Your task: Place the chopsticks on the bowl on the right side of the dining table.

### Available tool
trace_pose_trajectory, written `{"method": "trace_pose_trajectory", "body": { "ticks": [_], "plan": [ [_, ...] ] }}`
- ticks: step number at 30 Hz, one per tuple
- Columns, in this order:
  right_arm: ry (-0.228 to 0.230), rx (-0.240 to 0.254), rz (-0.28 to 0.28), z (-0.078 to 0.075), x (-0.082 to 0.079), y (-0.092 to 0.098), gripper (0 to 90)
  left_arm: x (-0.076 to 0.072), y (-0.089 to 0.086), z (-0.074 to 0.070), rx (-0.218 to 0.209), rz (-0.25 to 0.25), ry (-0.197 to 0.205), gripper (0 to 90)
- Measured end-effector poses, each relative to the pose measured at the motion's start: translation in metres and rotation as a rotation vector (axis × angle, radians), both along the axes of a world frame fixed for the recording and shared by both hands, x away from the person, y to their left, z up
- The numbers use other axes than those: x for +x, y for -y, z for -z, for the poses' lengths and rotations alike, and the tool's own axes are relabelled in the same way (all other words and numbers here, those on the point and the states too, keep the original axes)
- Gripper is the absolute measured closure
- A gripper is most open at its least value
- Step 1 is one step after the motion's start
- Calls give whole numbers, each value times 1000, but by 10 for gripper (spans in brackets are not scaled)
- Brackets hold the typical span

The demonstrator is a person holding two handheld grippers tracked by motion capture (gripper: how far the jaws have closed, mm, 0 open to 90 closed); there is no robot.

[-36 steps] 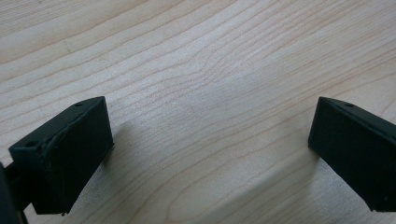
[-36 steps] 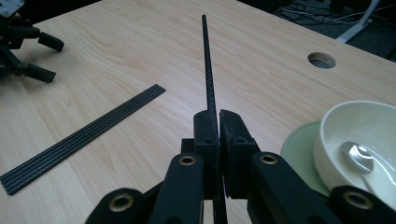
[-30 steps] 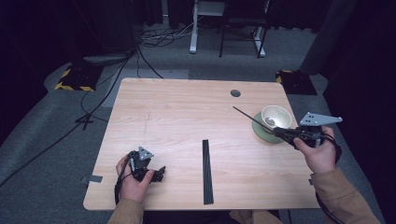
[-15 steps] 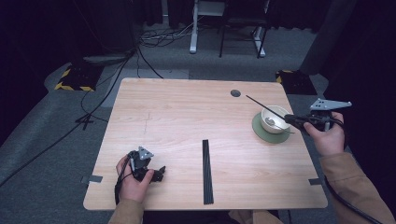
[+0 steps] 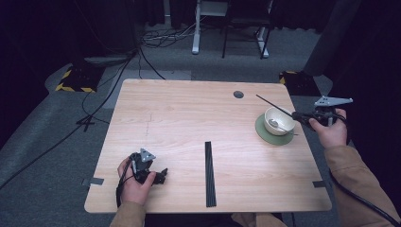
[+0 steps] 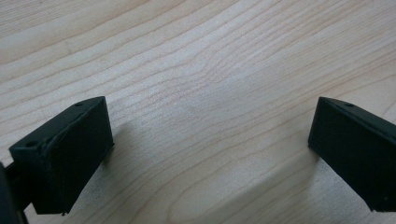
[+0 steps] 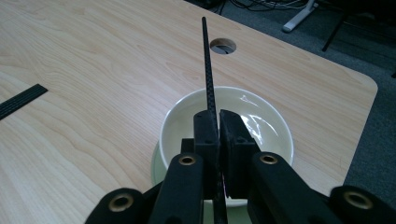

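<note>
- Over the bowl (image 5: pixel 278 120) at far right, the right gripper (image 5: pixel 299 115), clamped on a rod (image 7: pixel 208 70), has swung outward.
- Rod now spans the bowl, likely about to rest there.
- Left gripper (image 5: pixel 160 176) sits apart-jawed, idle, near the table (image 5: pixel 189 113) edge.

We find no legible text, label, brand, number or sign in any view. The yellow-and-black hazard striping (image 5: pixel 72 88) on the floor pads beside the table (image 5: pixel 189 109) bears no characters.

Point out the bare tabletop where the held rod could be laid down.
Widest bare patch: between the bundle of black rods and the table's far edge, left of the white bowl. A smaller strip lies between the bundle and the green saucer. Crowded: the right edge around the right gripper, shut on a thin black rod.
</note>
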State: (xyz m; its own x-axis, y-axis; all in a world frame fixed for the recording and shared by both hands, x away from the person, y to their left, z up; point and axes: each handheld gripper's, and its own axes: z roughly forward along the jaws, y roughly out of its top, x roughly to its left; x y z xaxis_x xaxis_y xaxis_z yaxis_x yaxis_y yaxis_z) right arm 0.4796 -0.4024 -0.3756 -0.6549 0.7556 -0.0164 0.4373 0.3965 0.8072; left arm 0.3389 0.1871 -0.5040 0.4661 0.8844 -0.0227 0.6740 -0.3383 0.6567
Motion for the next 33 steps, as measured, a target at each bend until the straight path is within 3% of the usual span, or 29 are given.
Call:
{"method": "trace_pose_trajectory", "body": {
  "ticks": [8, 33],
  "plan": [
    [-27, 4, 14, 16, 10, 4, 864, 0, 0, 0, 0, 3, -4, 1],
    [-69, -9, 14, 40, 17, 7, 864, 0, 0, 0, -1, 0, 0, 1]
  ]
}}
